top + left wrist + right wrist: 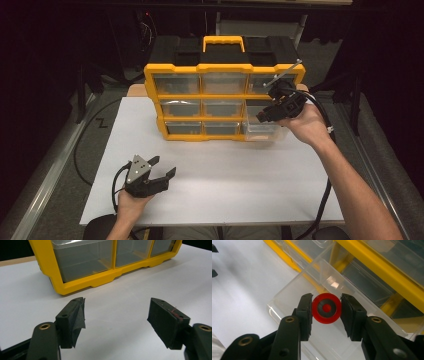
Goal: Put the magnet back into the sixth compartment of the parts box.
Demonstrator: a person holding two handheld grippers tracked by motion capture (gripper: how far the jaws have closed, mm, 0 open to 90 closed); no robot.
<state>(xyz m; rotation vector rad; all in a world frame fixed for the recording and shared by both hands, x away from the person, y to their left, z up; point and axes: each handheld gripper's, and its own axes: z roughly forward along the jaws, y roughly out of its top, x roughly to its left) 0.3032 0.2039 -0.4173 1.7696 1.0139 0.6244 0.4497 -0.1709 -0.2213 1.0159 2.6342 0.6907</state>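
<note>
Gripping a red disc [326, 308] edge-on between its two pads, the right gripper [326, 312] holds it above a clear drawer [294, 300] pulled out from the yellow organizer [175, 67]. The left gripper [116, 320], jaws spread wide and empty, rests over the white tabletop [120, 290], the organizer beyond its fingertips.

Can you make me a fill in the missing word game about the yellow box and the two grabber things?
1. The right gripper is pinching a small round disc whose colour is ____.
2. The jaws of the left gripper are ____, with nothing between them.
3. The disc hangs above a clear plastic ____ pulled out of the organizer.
4. The carrying handle on the organizer is coloured ____.

Missing words: red; open; drawer; yellow
</note>
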